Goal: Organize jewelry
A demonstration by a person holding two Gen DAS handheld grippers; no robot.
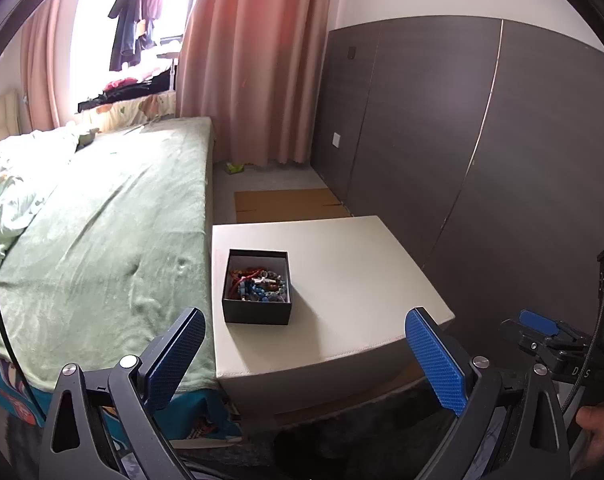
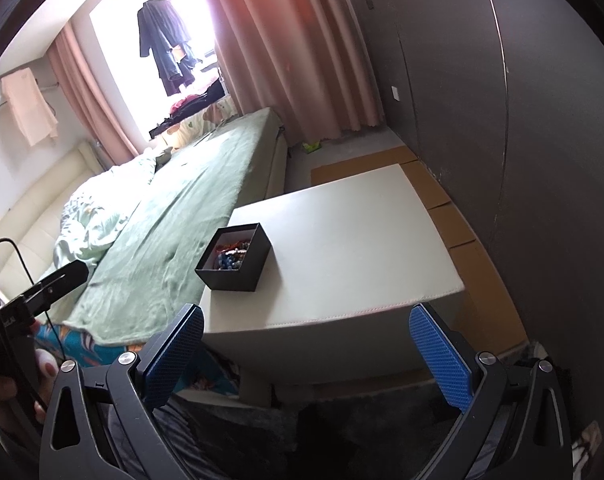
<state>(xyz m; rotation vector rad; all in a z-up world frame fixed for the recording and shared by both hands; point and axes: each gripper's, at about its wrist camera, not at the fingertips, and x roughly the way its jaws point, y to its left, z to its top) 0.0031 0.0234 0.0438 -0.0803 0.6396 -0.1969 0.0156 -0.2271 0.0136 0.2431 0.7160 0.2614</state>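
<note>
Black box [image 1: 257, 299] sat open on the pale surface [image 1: 361, 280], near its left edge beside the bed [image 1: 102, 220]. Inside: a tangle of jewelry [image 1: 260, 283], with red cord, blue beads and a metal piece; single items too small to tell apart. Left gripper [image 1: 305, 360] was spread wide, holding nothing, short of the surface's near edge. Right gripper [image 2: 307, 360] was likewise spread and empty, apart from the box. Cardboard [image 1: 290, 205] lay on the floor beyond the surface.
</note>
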